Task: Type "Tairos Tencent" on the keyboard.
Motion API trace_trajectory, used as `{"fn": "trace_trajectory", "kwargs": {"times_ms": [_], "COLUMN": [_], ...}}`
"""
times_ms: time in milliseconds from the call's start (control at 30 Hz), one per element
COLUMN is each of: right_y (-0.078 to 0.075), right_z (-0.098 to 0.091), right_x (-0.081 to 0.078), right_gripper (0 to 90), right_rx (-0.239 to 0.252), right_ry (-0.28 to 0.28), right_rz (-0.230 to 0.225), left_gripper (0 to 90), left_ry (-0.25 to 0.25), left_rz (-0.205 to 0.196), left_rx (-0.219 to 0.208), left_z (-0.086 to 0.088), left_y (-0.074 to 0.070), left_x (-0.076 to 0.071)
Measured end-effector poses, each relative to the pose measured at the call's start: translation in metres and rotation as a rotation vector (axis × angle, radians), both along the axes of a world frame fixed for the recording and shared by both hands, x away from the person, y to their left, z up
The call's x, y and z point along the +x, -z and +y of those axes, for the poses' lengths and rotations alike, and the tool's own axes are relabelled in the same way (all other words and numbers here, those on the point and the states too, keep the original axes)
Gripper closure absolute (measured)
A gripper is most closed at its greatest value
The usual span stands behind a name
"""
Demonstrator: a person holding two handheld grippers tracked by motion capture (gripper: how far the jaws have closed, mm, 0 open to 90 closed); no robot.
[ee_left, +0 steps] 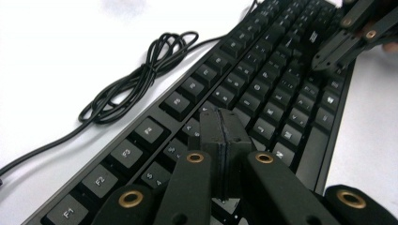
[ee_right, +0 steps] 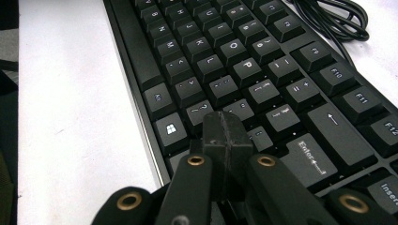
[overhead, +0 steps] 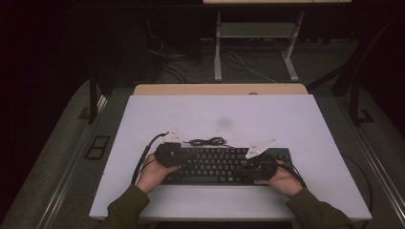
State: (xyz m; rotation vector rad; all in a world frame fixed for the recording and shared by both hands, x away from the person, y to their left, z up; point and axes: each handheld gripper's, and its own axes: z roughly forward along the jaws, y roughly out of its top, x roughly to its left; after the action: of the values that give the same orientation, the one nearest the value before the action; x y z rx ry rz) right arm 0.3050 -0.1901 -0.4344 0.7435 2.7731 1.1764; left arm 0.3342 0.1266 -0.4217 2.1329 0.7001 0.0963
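Left gripper [ee_left: 220,123]: jaws clenched, nothing between, tip poised over left-hand letter keys. Black full-size plastic keyboard [overhead: 219,164]: near table edge, long axis left-right, spanning both hands. Right gripper [ee_right: 227,125]: clenched empty, over keys near Enter.

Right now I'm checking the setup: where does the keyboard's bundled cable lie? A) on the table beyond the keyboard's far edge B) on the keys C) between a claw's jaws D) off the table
A: the coiled cable rests on the white table just past the keyboard.
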Motion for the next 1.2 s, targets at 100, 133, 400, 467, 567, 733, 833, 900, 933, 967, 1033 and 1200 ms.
{"fn": "trace_trajectory", "kwargs": {"times_ms": [100,133,400,467,567,733,833,900,933,967,1033,1200], "right_y": [0.0,0.0,0.0,0.0,0.0,0.0,0.0,0.0,0.0,0.0,0.0,0.0], "right_z": [0.0,0.0,0.0,0.0,0.0,0.0,0.0,0.0,0.0,0.0,0.0,0.0], "right_x": [0.0,0.0,0.0,0.0,0.0,0.0,0.0,0.0,0.0,0.0,0.0,0.0], "right_gripper": [89.2,89.2,89.3,89.2,89.3,89.3,89.3,89.3,89.3,89.3,89.3,89.3], "right_rx": [0.0,0.001,0.001,0.001,0.0,0.0,0.0,0.0,0.0,0.0,0.0,0.0], "right_ry": [0.001,0.001,0.001,0.002,0.001,0.001,0.002,0.002,0.002,0.002,0.003,0.002], "right_rz": [0.001,0.0,0.001,0.001,0.002,0.002,0.002,0.002,0.003,0.002,0.002,0.002], "left_gripper": [89.4,89.4,89.4,89.5,89.4,89.5,89.5,89.5,89.5,89.5,89.5,89.5], "left_ry": [-0.001,0.002,0.004,0.008,0.007,0.002,0.01,0.011,0.01,0.014,0.008,0.0], "left_rz": [0.009,0.01,0.028,0.027,0.027,0.033,0.029,0.026,0.026,0.022,0.023,0.021], "left_rx": [0.019,0.022,0.035,0.042,0.048,0.048,0.058,0.074,0.074,0.081,0.074,0.054], "left_z": [-0.001,-0.001,-0.004,-0.005,-0.006,-0.007,-0.007,-0.008,-0.009,-0.009,-0.009,-0.006], "left_y": [0.002,0.003,0.006,0.007,0.008,0.01,0.011,0.012,0.012,0.011,0.011,0.006], "left_x": [0.0,0.001,0.001,0.001,0.002,0.002,0.003,0.002,0.002,0.002,0.002,0.0]}}
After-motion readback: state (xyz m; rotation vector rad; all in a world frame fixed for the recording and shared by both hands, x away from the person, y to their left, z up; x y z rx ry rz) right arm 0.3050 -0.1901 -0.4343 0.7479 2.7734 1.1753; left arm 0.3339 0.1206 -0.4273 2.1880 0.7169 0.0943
